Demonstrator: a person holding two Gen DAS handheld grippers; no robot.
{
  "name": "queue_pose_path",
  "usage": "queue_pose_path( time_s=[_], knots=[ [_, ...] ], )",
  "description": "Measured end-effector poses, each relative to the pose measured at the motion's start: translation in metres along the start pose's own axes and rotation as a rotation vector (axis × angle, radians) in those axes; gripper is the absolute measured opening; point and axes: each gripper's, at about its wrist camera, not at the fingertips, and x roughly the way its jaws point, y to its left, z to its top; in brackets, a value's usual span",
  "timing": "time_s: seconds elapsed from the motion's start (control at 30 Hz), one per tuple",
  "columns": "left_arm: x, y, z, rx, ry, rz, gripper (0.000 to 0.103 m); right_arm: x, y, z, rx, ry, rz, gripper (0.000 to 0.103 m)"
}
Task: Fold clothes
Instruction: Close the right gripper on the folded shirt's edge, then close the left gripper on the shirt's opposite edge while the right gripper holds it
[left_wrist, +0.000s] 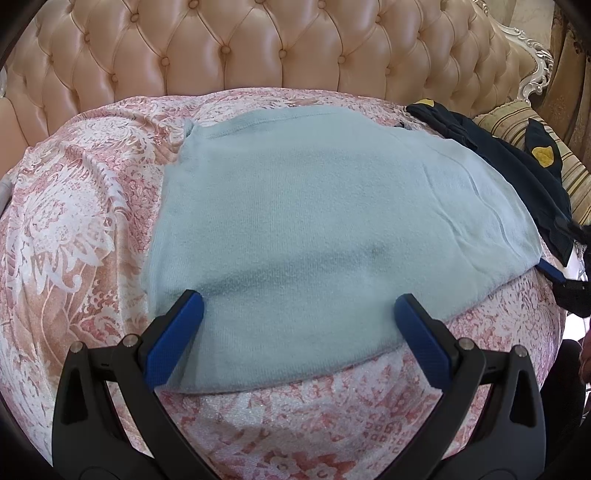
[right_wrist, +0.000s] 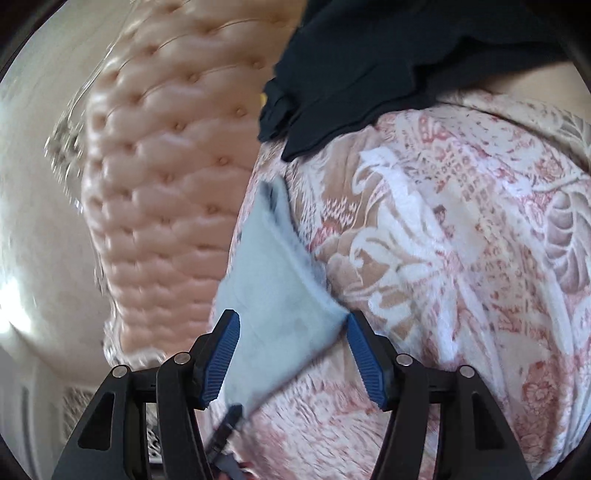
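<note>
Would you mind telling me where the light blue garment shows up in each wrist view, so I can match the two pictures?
Left wrist view: the light blue garment fills the centre, lying flat on the pink patterned cover.
Right wrist view: it is a narrow wedge at lower centre, reaching down between the tool's fingers.
Shared landmark: the dark navy garment, at the right edge in the left view and at the top in the right.

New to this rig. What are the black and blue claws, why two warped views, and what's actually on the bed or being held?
No robot here: a person carries a two-finger gripper in each hand, each with a fisheye camera looking along its fingers, hence the warping. The left wrist view shows the left gripper wide open over the near edge of a light blue garment lying flat on the patterned bedspread. A dark navy garment lies crumpled to its right, before the tufted headboard. The right wrist view is tilted and blurred; the right gripper is open around the blue garment's corner, holding nothing.
</note>
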Motion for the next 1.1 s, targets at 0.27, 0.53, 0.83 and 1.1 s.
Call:
queue_pose_path(
  time_s=[0.27, 0.53, 0.83, 1.1],
  knots=[
    [0.000, 0.000, 0.001, 0.002, 0.006, -0.009, 0.103, 0.017, 0.015, 0.003, -0.070, 0.024, 0.006, 0.064],
    [0.000, 0.000, 0.001, 0.004, 0.014, -0.012, 0.103, 0.038, 0.033, 0.012, -0.167, 0.043, -0.007, 0.063],
    [-0.005, 0.006, 0.003, -0.018, 0.019, -0.051, 0.103, 0.045, 0.036, 0.004, -0.291, 0.044, -0.098, 0.012],
    [-0.056, 0.052, -0.003, -0.287, 0.000, -0.323, 0.103, 0.046, 0.032, 0.001, -0.338, 0.047, -0.129, 0.012]
  ],
)
